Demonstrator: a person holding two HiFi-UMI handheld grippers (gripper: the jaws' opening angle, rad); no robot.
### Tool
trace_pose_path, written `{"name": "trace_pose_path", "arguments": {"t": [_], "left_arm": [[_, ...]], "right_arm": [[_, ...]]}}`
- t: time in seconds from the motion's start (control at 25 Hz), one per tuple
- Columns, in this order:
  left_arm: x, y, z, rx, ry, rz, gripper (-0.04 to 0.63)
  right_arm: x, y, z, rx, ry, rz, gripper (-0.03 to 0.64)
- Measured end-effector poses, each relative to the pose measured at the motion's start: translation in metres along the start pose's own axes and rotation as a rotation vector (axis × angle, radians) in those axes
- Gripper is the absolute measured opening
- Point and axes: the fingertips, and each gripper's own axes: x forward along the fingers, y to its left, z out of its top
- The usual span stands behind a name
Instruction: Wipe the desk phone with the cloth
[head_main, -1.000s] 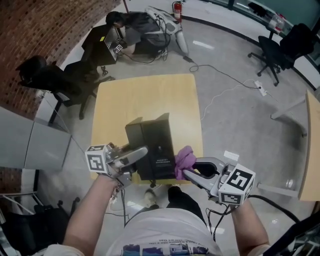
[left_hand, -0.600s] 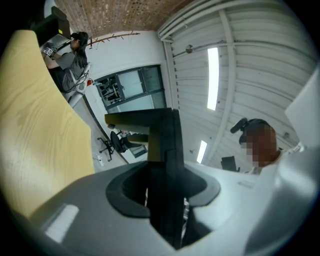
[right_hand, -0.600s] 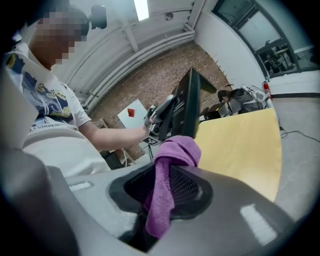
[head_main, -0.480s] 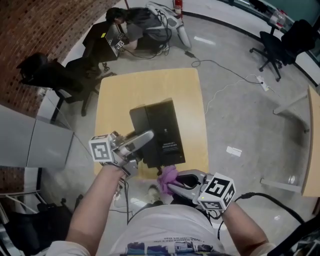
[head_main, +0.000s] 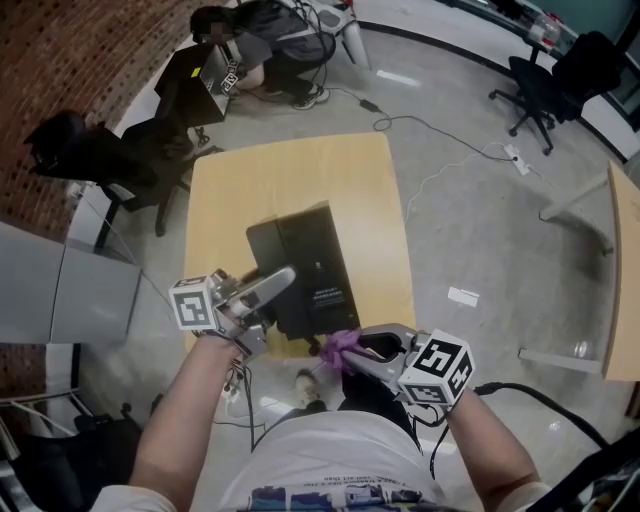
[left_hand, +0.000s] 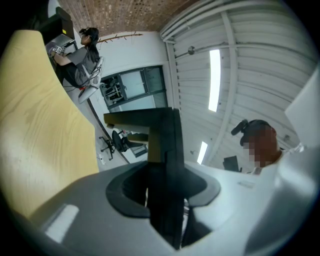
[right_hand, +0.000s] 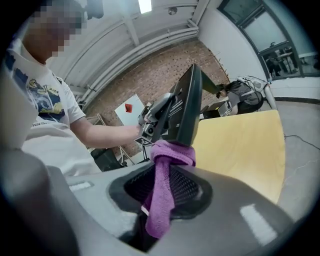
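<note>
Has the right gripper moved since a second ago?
Yes. Right gripper, clamping the cloth, shifted from the desk phone's right side to its near end by the table's front edge.

Brick wall (head_main: 90, 50), grey floor (head_main: 480, 230), office chair (head_main: 560, 85)

The black plastic desk phone (head_main: 300, 275) is showing a smooth, matt shell. The purple cloth (right_hand: 161, 200) is looking soft and fuzzy, like microfibre. The pale wooden table (head_main: 290, 175) is showing a smooth, faintly grained top, and the grey floor (head_main: 480, 240) is gleaming slightly.
</note>
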Motion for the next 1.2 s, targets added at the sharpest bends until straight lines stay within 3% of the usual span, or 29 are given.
{"name": "trace_pose_path", "arguments": {"t": [0.48,0.68,0.92,1.2], "left_arm": [[-0.01,0.005,-0.004,-0.009,0.029,-0.006,0.178],[-0.015,0.009,-0.007,-0.011,0.056,0.0,0.178],[-0.014,0.008,-0.008,-0.029,0.06,-0.014,0.178],[-0.012,0.013,-0.013,-0.042,0.037,0.007,0.178]], "right_arm": [[-0.041,-0.034,0.001,0.016,-0.025,-0.157,0.087],[-0.057,-0.048,0.038,-0.003,-0.104,-0.203,0.087],[-0.05,-0.04,0.08,-0.049,-0.153,-0.191,0.087],[-0.036,-0.02,0.034,0.006,-0.07,-0.151,0.087]]}}
